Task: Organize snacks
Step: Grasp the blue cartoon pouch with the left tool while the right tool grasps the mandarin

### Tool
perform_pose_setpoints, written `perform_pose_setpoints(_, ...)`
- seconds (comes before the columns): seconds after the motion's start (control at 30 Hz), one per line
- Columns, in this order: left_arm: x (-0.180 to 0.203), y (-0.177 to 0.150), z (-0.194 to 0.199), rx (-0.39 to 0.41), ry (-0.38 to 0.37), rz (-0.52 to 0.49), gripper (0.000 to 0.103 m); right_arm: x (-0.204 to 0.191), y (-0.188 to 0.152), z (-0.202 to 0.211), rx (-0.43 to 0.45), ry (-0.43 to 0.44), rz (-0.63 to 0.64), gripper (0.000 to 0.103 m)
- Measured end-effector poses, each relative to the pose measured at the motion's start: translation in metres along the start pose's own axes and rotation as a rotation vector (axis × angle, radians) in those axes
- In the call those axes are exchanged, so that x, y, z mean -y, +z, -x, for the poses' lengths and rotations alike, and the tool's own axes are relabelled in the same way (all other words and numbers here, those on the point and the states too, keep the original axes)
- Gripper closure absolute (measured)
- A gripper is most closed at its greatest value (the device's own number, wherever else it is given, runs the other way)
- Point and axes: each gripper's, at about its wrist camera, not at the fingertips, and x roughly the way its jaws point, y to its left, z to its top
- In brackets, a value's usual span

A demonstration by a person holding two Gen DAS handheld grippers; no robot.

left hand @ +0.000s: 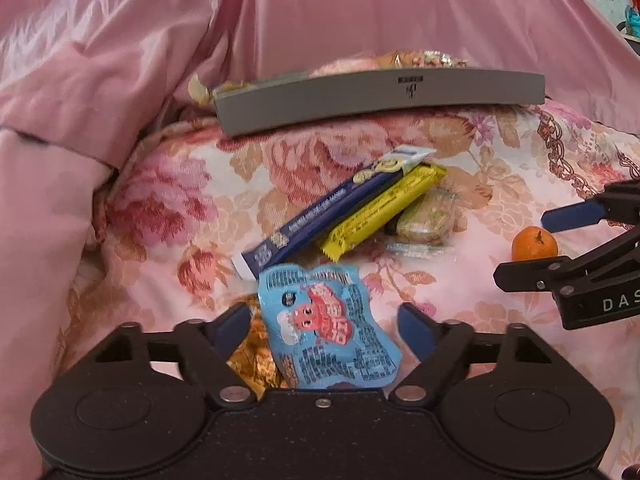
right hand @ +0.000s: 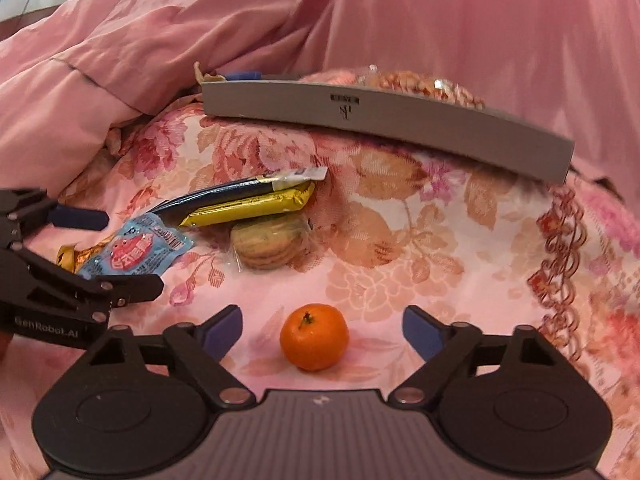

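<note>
A light-blue snack packet [left hand: 328, 332] with a red cartoon lies on the floral bedspread between the fingers of my left gripper [left hand: 324, 320]. The gripper is open, with a gap at the right pad. A gold wrapper [left hand: 252, 356] sits under the packet's left side. A small orange [right hand: 314, 338] rests between the fingers of my right gripper [right hand: 322, 320], which is open with room on both sides. Beyond them lie a navy bar [left hand: 328, 208], a yellow bar [left hand: 384, 208] and a clear pack of round biscuits [right hand: 268, 246]. A grey box [left hand: 380, 96] stands further back with snacks inside.
Rumpled pink quilt [left hand: 120, 60] rises behind and to the left of the box. The floral bedspread [right hand: 440, 260] is bare to the right of the orange. The two grippers work side by side, a hand's width apart.
</note>
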Motion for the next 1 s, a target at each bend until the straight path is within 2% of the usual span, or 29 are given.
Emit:
perform_pose_setpoints(0.2, -0.001, 0.000, 0.001, -0.010, -0.010, 0.022, 0.034, -0.001, -0.006, -0.003, -0.023, 0.016, -0.033, 0.033)
perform_pose_setpoints(0.27, -0.001, 0.001, 0.003, -0.011, -0.027, 0.032, 0.035, -0.001, -0.007, -0.002, -0.021, 0.017, -0.033, 0.042)
perform_pose_setpoints(0.43, 0.008, 0.001, 0.010, -0.019, -0.064, 0.016, 0.045, -0.003, -0.009, 0.001, -0.022, 0.020, -0.030, 0.063)
perform_pose_setpoints(0.47, 0.009, 0.000, 0.011, -0.032, -0.084, 0.014, 0.049, -0.003, -0.009, 0.002, -0.023, 0.023, -0.029, 0.064)
perform_pose_setpoints(0.53, 0.011, -0.003, 0.012, -0.063, -0.124, 0.039, 0.049, -0.003, -0.011, 0.004, -0.024, 0.030, -0.026, 0.064)
perform_pose_setpoints(0.63, 0.016, -0.006, 0.018, -0.077, -0.127, 0.019, 0.048, -0.005, -0.013, 0.010, -0.025, 0.045, -0.026, 0.064)
perform_pose_setpoints(0.73, 0.013, -0.008, 0.024, -0.100, -0.162, 0.052, 0.046, -0.006, -0.018, 0.018, -0.026, 0.065, -0.025, 0.064)
perform_pose_setpoints(0.83, 0.013, -0.007, 0.025, -0.098, -0.174, 0.058, 0.035, -0.007, -0.025, 0.030, -0.031, 0.079, -0.028, 0.064)
perform_pose_setpoints(0.9, 0.015, -0.004, 0.022, -0.095, -0.165, 0.073, 0.025, -0.008, -0.029, 0.035, -0.033, 0.081, -0.029, 0.064)
perform_pose_setpoints(1.0, 0.017, 0.001, 0.010, -0.115, -0.158, 0.093, 0.021, -0.007, -0.032, 0.041, -0.036, 0.083, -0.028, 0.064)
